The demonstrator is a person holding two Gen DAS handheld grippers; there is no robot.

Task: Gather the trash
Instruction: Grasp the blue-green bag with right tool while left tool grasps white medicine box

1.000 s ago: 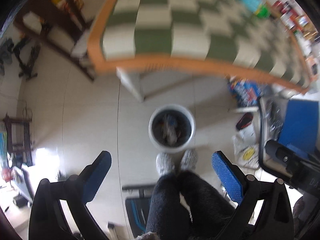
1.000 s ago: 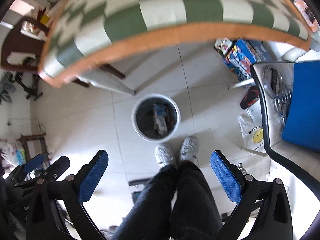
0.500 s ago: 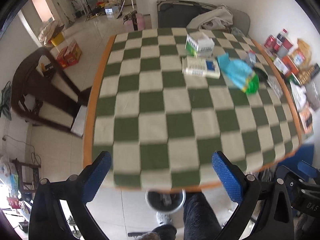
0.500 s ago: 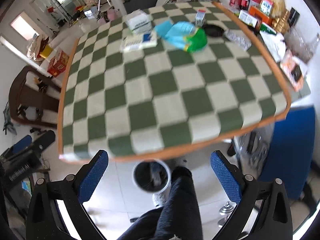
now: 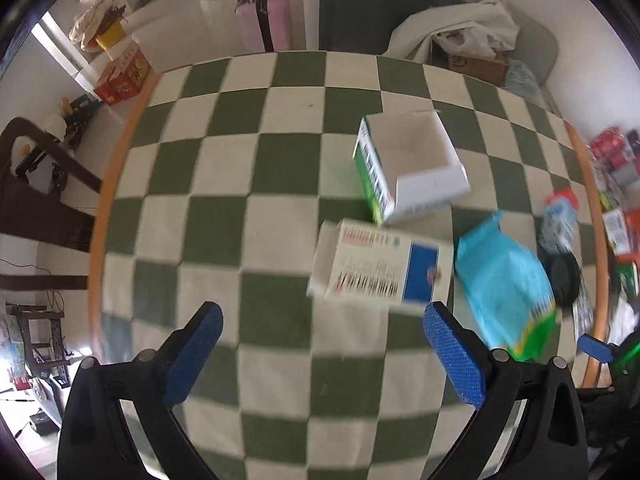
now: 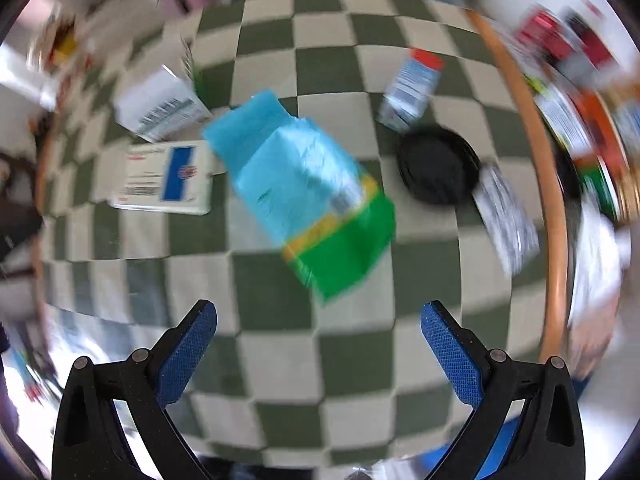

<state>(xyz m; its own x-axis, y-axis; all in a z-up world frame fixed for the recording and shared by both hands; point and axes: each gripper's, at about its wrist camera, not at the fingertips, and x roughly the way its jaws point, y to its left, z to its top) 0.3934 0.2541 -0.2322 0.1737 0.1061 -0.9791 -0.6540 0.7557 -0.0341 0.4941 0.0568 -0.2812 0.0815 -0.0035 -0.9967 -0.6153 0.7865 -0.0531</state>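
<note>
The flat white carton (image 5: 380, 266) is seen just ahead of the wide-spread, empty left claw (image 5: 322, 354), long axis crosswise, while the blue-green bag (image 6: 308, 196) is faced by the equally wide right claw (image 6: 318, 346).

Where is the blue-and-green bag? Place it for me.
The bag lies on the checked table, centre of the right wrist view, ahead of the open right gripper, between the flat white box and black lid.
</note>
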